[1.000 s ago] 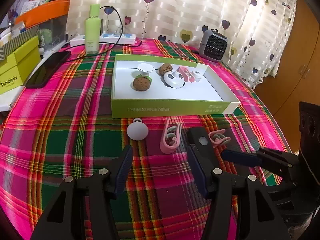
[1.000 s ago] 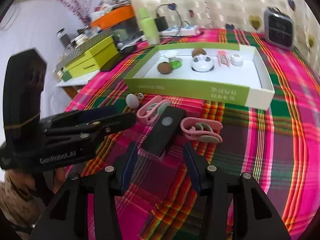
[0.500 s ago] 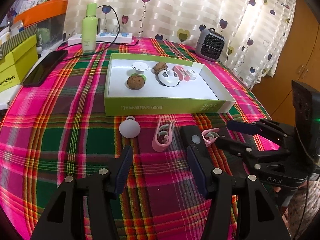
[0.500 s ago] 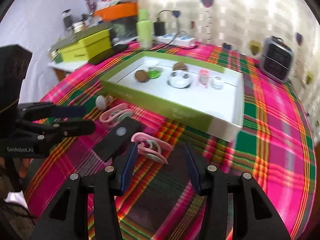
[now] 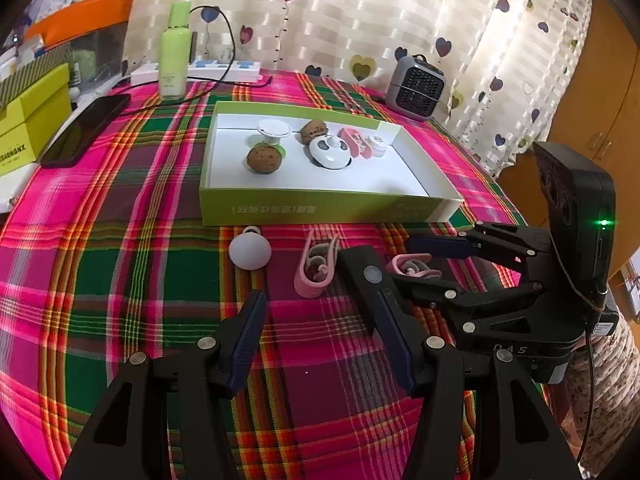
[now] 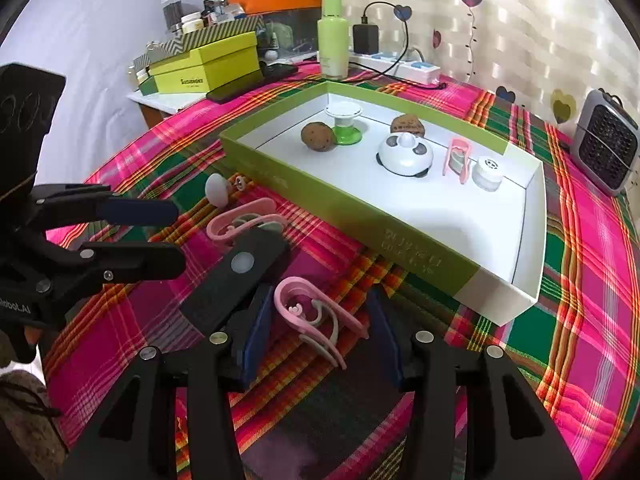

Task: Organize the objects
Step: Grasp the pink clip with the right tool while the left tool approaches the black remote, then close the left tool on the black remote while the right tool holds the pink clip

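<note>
A green-walled white box (image 5: 320, 208) (image 6: 360, 236) holds two brown balls, a white-and-green spool, a white round gadget, a pink clip and a small white cap. In front of it on the plaid cloth lie a white ball (image 5: 250, 252) (image 6: 217, 190), a pink clip (image 5: 316, 268) (image 6: 244, 222), a black flat device (image 5: 370, 276) (image 6: 240, 272) and a second pink clip (image 5: 412, 268) (image 6: 316, 316). My right gripper (image 6: 318, 332) (image 5: 416, 258) is open, its fingers on either side of this second clip. My left gripper (image 5: 320, 336) (image 6: 168, 236) is open and empty, short of the objects.
A grey mini heater (image 5: 416, 88) (image 6: 604, 148) stands at the back right. A green bottle (image 5: 174, 64) (image 6: 332, 36), a power strip (image 5: 200, 70), a black phone (image 5: 86, 128) and yellow-green boxes (image 6: 204, 62) are at the back left.
My right gripper has swung in and down until its fingers straddle the nearer pink clip. My left gripper has drawn back slightly and stays open.
</note>
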`<action>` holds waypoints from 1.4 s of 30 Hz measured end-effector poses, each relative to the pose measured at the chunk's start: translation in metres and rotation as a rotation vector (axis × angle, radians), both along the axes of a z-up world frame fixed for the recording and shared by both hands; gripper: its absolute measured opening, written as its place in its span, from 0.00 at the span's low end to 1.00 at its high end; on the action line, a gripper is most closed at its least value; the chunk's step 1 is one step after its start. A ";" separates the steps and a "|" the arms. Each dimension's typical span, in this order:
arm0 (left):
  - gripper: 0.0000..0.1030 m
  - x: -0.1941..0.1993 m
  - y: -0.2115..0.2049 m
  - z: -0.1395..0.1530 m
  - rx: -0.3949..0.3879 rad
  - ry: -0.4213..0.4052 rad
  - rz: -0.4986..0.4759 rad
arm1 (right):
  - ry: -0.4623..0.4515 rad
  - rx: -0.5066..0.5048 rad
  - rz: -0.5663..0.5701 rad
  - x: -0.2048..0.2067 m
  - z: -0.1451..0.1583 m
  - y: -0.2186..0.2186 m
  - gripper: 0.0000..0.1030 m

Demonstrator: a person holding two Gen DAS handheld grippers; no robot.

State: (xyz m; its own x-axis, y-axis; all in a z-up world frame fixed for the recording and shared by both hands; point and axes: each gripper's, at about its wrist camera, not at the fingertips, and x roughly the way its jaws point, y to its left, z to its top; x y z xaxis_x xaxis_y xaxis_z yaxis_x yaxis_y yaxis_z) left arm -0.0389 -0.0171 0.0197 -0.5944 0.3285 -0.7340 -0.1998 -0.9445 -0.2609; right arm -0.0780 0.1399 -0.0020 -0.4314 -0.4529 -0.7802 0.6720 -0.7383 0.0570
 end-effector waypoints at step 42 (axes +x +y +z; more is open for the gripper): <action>0.43 -0.023 0.055 -0.015 -0.106 -0.030 -0.009 | 0.006 -0.045 -0.242 0.018 0.005 0.041 0.23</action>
State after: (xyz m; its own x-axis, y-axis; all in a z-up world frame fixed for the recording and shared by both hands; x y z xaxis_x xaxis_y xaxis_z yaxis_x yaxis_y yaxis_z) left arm -0.0615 0.0380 0.0052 -0.5686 0.2536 -0.7825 -0.2020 -0.9652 -0.1661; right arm -0.0600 0.1812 0.0026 -0.5359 -0.3700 -0.7589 0.4760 -0.8748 0.0904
